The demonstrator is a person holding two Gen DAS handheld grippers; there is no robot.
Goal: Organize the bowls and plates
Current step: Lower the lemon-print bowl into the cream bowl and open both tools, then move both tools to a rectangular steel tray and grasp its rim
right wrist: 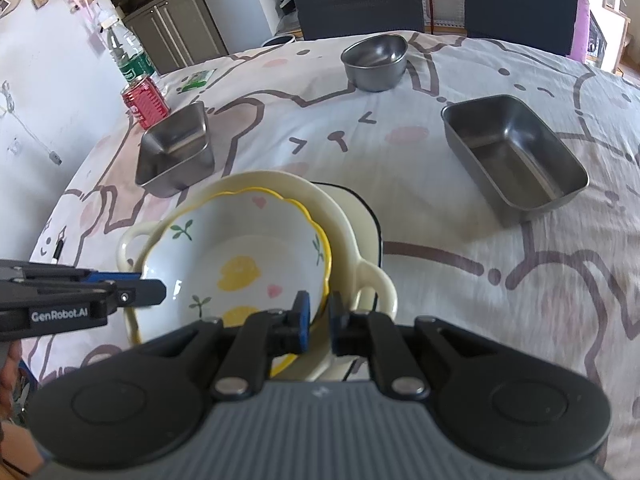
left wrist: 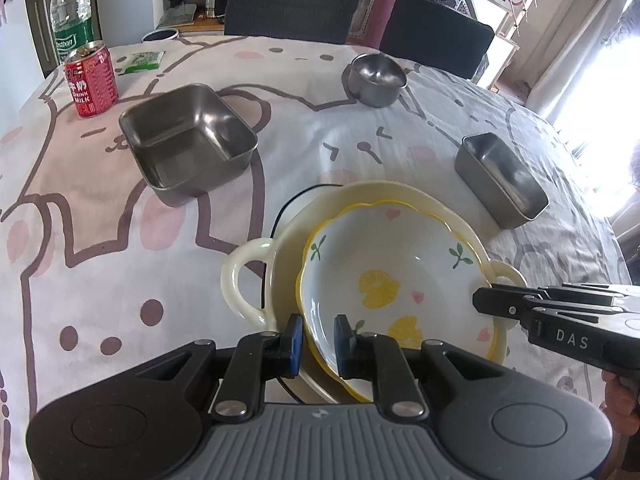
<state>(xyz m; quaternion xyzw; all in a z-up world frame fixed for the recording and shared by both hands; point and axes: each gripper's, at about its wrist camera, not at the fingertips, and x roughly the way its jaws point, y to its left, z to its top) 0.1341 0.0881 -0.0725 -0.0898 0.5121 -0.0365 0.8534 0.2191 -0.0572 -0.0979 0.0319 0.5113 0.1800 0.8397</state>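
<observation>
**Plates and bowls: one stack begun, three steel pieces still loose**

Plates and bowls are partly gathered. Near the table's front edge sits a stack: a white lemon-print bowl [left wrist: 396, 280] with a wavy yellow rim rests tilted inside a cream two-handled dish [left wrist: 256, 280], and in the right wrist view a white plate with a dark rim [right wrist: 366, 216] shows beneath them at the stack's 2 o'clock side.

Both tools are on this stack. The left gripper [left wrist: 316, 344] has its blue pads drawn in narrowly on the lemon bowl's near rim, at the bowl's 7 o'clock in its own view, one pad inside and one outside. The right gripper [right wrist: 318, 316] is nearly closed, pinching the same bowl's wavy rim at the opposite side, just beside the dish's handle. Whether the bowl's full weight is carried or it rests on the dish, I cannot tell.

Judging from the layout, the nesting of the ceramic pieces is the step in hand and is close to settled, though the bowl lies off-centre and tilted.

Left to do, by my reading: the steel pieces stand well apart on the cartoon tablecloth [left wrist: 100, 220]. From the stack in the left wrist view, a square steel tray [left wrist: 188, 140] lies at 10 o'clock, a round steel bowl [left wrist: 376, 76] at 12 o'clock, and an oblong steel tray [left wrist: 504, 180] at 2 o'clock. None is stacked with another. A red can [left wrist: 92, 80] and a water bottle [left wrist: 72, 12] stand at the far left corner, outside the task.
</observation>
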